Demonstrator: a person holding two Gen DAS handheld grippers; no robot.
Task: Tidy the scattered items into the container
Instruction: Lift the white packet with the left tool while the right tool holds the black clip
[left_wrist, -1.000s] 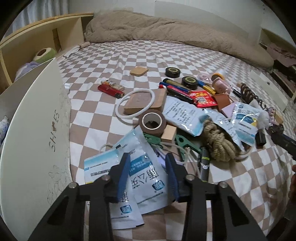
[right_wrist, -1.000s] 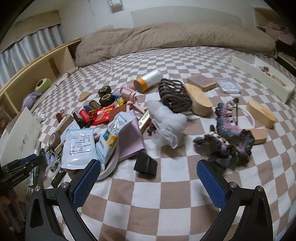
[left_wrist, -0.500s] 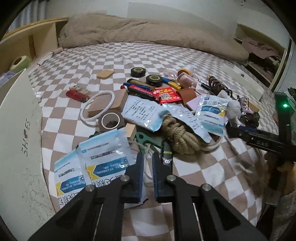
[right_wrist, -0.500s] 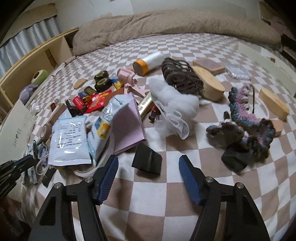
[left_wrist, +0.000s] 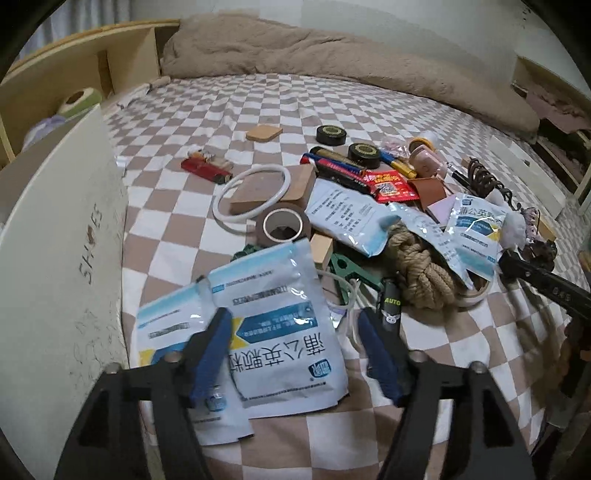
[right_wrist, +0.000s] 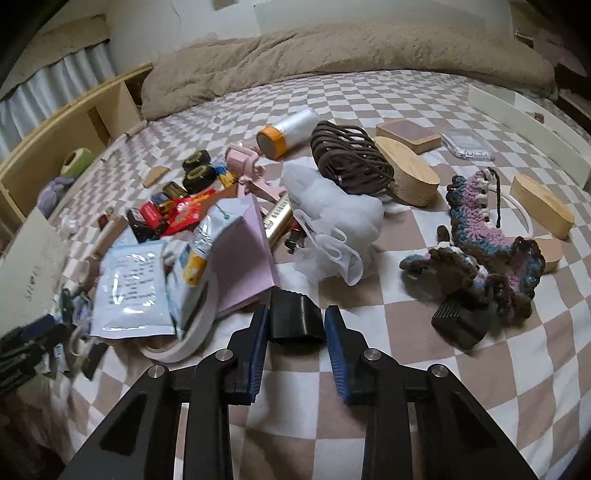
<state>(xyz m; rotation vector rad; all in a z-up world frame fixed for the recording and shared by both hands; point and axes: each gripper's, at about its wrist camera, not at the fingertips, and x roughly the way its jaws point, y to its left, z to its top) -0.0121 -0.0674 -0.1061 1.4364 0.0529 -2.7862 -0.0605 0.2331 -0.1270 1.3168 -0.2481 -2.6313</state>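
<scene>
Many small items lie scattered on a checkered bed. My left gripper is open, its blue pads either side of a white and blue sachet that lies on the bed over a second sachet. The white shoe box stands at the left. My right gripper has its pads close on both sides of a small black clip-like piece; whether they press it is unclear. The shoe box also shows at the left edge of the right wrist view.
Brown tape roll, rope coil, white ring on a wooden block, lighters, black tape rolls. In the right wrist view: white mesh puff, pink pad, crochet piece, wooden blocks, wooden shelf.
My left gripper went from nearly shut to open and swung back over the sachets. My right gripper narrowed and moved forward around the black piece.
</scene>
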